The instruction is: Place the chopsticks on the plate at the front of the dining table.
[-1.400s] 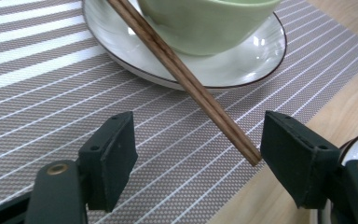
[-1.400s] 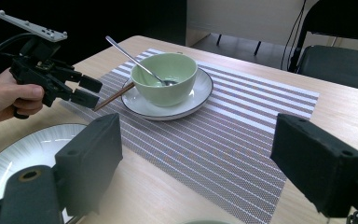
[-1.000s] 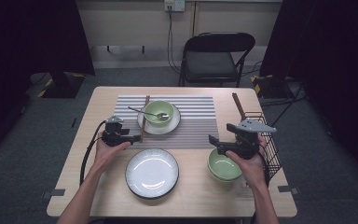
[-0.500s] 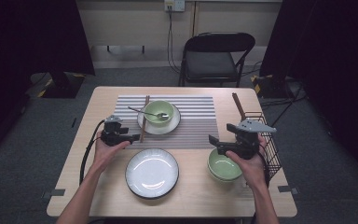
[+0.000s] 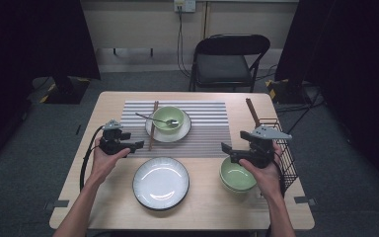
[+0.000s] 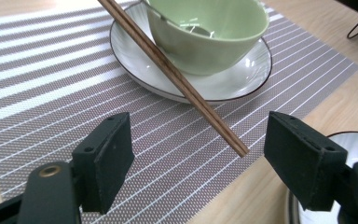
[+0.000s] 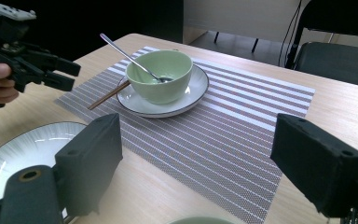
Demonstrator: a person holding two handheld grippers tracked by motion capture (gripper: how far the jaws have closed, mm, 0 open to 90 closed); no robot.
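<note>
Chopsticks (image 5: 152, 126) lengthwise, away from person

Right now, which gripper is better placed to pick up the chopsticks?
Left. The left gripper is open with the near end of the chopsticks between its jaws, untouched. The right gripper hovers over another green bowl.

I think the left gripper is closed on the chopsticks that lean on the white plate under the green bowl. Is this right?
Not quite. The left gripper is open: in the left gripper view its fingers stand wide apart and the chopsticks lie free between them, untouched. The chopsticks do lean on the white plate under the green bowl.
</note>
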